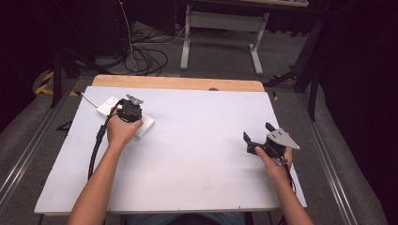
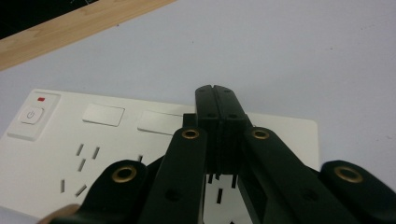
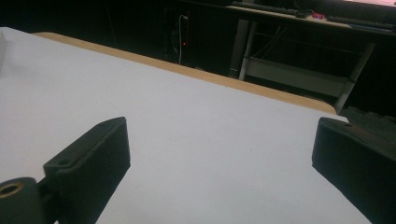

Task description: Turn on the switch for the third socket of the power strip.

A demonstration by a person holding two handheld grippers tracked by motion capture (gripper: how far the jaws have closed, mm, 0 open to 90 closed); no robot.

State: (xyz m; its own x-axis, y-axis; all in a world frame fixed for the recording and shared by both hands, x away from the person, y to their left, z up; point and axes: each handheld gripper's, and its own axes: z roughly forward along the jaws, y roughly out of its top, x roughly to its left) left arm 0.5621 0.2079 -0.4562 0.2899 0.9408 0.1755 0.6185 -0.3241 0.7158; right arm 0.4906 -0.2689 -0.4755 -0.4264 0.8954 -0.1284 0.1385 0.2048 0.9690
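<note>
Two hand-held grippers over a white bench [image 1: 197, 154], seen from above and along each gripper's own jaws.

Left: a white power strip [image 1: 146, 125] lies near the far left corner of the bench, a thin white cable leading off its far end. The left hand [image 1: 121, 132] holds the left gripper [image 1: 127, 111] directly over the strip. In the left gripper view the jaws are pressed together, tips meeting with no gap, above the strip's face [image 2: 107, 140]. That face carries a power button [image 2: 31, 115] with a small red mark just beyond it, two blank rectangular covers, and groups of socket slots (some hidden under the jaws). Whether the jaw tips touch the strip cannot be told.

Right: the right hand [image 1: 274, 161] holds the right gripper [image 1: 257, 135] near the bench's right edge, well apart from the strip, a grey plate on top. In the right gripper view the jaws stand wide apart with bare bench between them. Beyond the bench's wooden far edge [image 3: 187, 70] a desk frame [image 3: 299, 74] stands in a dark room.
</note>
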